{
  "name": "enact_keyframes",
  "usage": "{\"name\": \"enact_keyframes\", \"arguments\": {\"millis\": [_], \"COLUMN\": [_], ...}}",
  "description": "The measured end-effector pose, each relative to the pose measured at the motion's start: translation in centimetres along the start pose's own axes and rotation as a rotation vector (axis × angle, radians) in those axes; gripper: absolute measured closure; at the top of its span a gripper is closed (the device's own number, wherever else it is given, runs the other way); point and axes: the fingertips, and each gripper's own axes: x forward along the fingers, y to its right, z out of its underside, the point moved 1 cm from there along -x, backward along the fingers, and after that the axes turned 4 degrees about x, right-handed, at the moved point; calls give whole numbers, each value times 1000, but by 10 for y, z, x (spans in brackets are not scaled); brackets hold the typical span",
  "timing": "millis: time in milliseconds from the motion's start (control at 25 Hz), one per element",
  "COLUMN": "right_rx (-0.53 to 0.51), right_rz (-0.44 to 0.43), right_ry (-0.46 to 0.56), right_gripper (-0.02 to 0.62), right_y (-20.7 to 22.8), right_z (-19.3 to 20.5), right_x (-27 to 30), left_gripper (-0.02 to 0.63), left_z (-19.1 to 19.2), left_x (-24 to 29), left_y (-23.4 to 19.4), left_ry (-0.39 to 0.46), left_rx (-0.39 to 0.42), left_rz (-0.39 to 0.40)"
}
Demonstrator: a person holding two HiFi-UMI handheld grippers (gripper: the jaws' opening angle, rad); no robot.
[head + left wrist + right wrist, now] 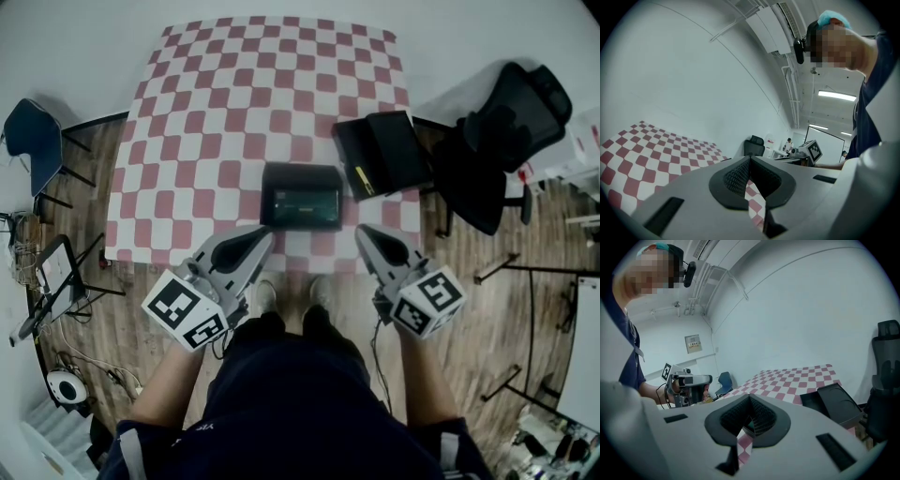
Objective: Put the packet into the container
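Note:
A dark, flat rectangular packet (301,197) with faint green print lies on the checkered table (216,122) near its front edge. A black open container (382,153) sits to its right, at the table's right edge, and shows in the right gripper view as a black box (836,403). My left gripper (265,235) hangs just short of the front edge, left of the packet, jaws together and empty (750,159). My right gripper (364,232) mirrors it on the packet's right, also shut with nothing held (750,397). A greenish sliver shows low behind its jaws.
A black office chair (502,141) stands close to the table's right side, behind the container. A blue chair (33,141) is off the left side. Stands and cables (56,281) clutter the wooden floor at left. The far part of the checkered cloth is bare.

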Motion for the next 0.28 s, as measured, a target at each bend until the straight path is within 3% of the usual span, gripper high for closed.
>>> {"name": "enact_keyframes", "arguments": {"millis": [280], "right_rx": [-9], "right_rz": [-9], "right_ry": [-6], "right_gripper": [580], "right_y": [3], "right_z": [-1], "right_x": [3], "left_gripper": [581], "left_z": [2], "left_x": [4], "left_y": [-2], "left_ry": [-2], "left_rx": [-6], "left_rz": [-5]}}
